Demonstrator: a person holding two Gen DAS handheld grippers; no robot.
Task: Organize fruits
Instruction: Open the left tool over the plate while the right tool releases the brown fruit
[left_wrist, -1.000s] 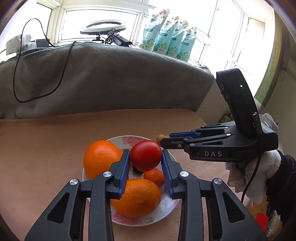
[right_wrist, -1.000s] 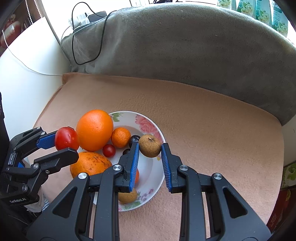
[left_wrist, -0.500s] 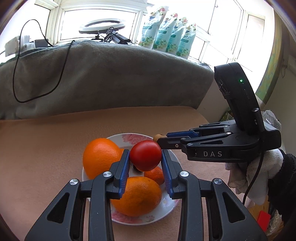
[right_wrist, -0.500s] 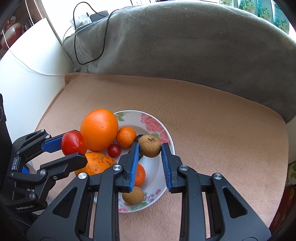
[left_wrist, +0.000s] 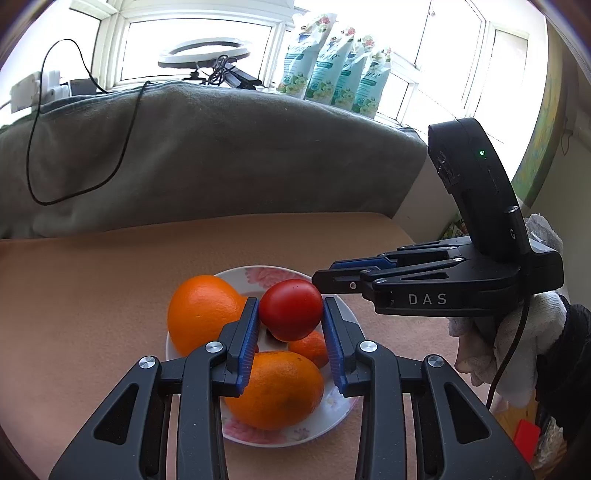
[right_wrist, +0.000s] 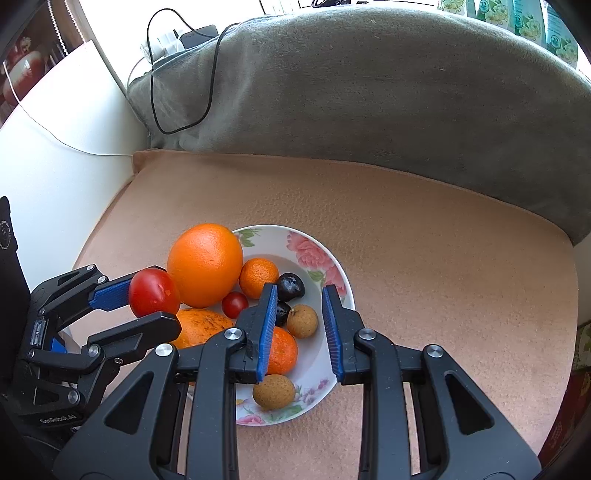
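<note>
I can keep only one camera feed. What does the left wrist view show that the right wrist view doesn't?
Only left wrist: the ring light by the window and the gloved hand holding the right gripper. Only right wrist: brown fruits, dark plums and a cherry tomato on the plate. Both: the plate, the oranges, and the tomato clamped in the left gripper.

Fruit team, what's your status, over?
Left gripper clamped on round red tomato. Right gripper empty above white floral plate. Small brown fruit lies in plate. Nothing blocking.
</note>
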